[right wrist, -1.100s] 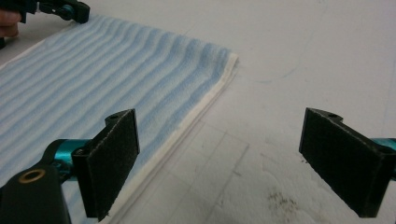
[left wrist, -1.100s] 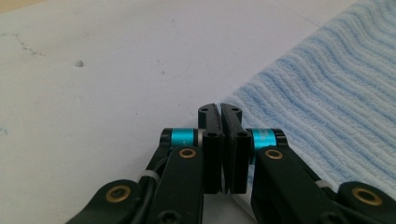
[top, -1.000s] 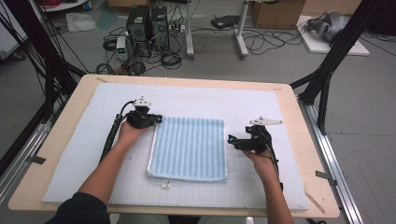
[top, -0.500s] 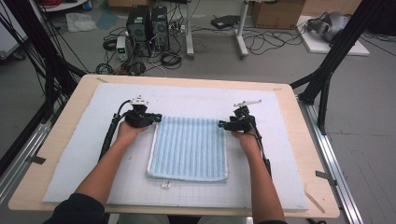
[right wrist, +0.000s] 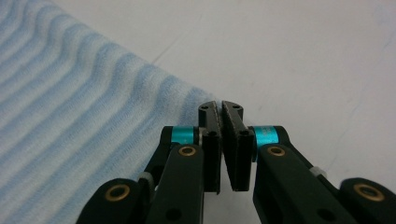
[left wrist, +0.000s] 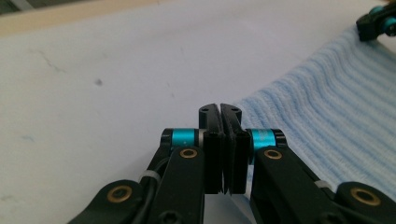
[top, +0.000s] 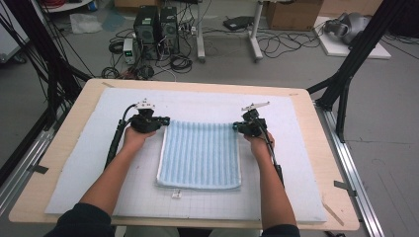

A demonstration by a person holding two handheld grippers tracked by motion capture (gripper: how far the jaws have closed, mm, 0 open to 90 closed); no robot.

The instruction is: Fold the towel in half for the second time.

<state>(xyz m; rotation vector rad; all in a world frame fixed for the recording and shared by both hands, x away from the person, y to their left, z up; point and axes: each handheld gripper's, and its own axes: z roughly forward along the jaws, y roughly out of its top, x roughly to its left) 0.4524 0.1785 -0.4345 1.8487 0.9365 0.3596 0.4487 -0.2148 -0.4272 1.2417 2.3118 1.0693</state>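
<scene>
Mat point(top: 99, 163) bare L, R & near of towel point(top: 200, 153), small tag point(top: 176, 195) at near edge.

One towel point(top: 199, 154) — pale blue, ribbed — lies on one white mat point(top: 89, 163), which covers one wooden worktop point(top: 323, 148). Two grippers: the left gripper point(top: 165, 120) and the right gripper point(top: 235, 128). One small white tag point(top: 176, 195) sits on the mat below the towel. On the floor beyond — two dark computer towers point(top: 157, 24) and one cardboard box point(top: 291, 12).
</scene>
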